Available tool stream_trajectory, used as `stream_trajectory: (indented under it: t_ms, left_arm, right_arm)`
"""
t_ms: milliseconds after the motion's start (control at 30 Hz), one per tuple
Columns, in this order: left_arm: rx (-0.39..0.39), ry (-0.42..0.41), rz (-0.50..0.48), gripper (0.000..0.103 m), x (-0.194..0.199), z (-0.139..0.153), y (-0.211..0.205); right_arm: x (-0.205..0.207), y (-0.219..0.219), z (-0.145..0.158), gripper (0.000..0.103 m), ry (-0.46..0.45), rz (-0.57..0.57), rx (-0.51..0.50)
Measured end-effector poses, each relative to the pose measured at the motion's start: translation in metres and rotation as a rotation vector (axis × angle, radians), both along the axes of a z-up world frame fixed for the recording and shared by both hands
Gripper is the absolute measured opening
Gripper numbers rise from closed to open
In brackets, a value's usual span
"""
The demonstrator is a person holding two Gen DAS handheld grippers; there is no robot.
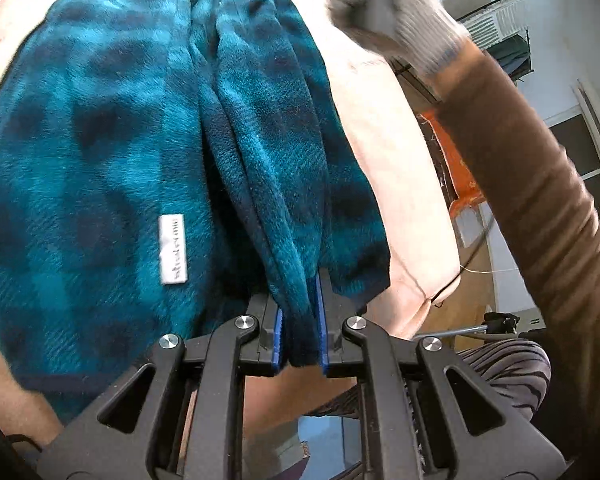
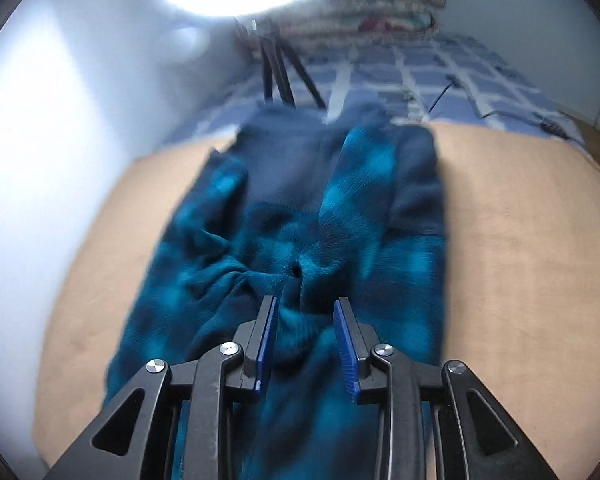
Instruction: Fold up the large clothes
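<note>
Plainly, a bunched fold of the fleece (image 1: 140, 140) is clamped between the blue pads of the left tool (image 1: 300, 328); the cloth is seen running straight away from the jaws in long ridges, spread over the counter (image 1: 388, 152). A white label (image 1: 173, 249) is sewn flat on the fleece to the left of the tool, its print too small to be read. The garment is plush and napped, checked in teal and dark navy, with a darker hem at its near edge.

From the right wrist, the fleece (image 2: 300, 240) is seen gathered into puckered creases just ahead of the right tool (image 2: 306, 328). A lump of the pile is held between its ribbed blue pads, which are kept somewhat apart by the thickness of the cloth. The counter (image 2: 520, 240) is covered in a smooth tan material. A gloved hand (image 1: 384, 4), in knitted grey, is seen blurred above the far end of the garment. Beyond the counter a blue checked bed (image 2: 440, 68), a tripod (image 2: 278, 68) and stacked blankets (image 2: 372, 4) are made out, all blurred.
</note>
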State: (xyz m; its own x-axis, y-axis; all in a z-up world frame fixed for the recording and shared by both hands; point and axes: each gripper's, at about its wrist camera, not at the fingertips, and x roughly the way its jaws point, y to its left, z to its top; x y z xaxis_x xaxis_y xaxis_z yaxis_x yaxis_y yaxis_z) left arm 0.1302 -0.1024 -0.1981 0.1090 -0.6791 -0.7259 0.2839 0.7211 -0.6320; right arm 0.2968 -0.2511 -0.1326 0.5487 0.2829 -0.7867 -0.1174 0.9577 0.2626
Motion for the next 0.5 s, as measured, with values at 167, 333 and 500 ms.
stream_trajectory:
  t_ms: [167,333,500]
  left_arm:
    - [-0.008,-0.022,-0.009,0.017,-0.013,0.013,0.018]
    - [0.029,-0.113,-0.004,0.017,-0.02,0.034,0.033]
    - [0.026,-0.131,0.071,0.017,-0.008,0.042,0.056]
  right_arm:
    - [-0.067,-0.027,0.021,0.032,-0.029,0.053,0.025]
    - [-0.14,-0.024,0.01,0.029,-0.037,0.126,0.024]
    - [-0.174,0.013,-0.035,0.026,0.053,0.219,-0.014]
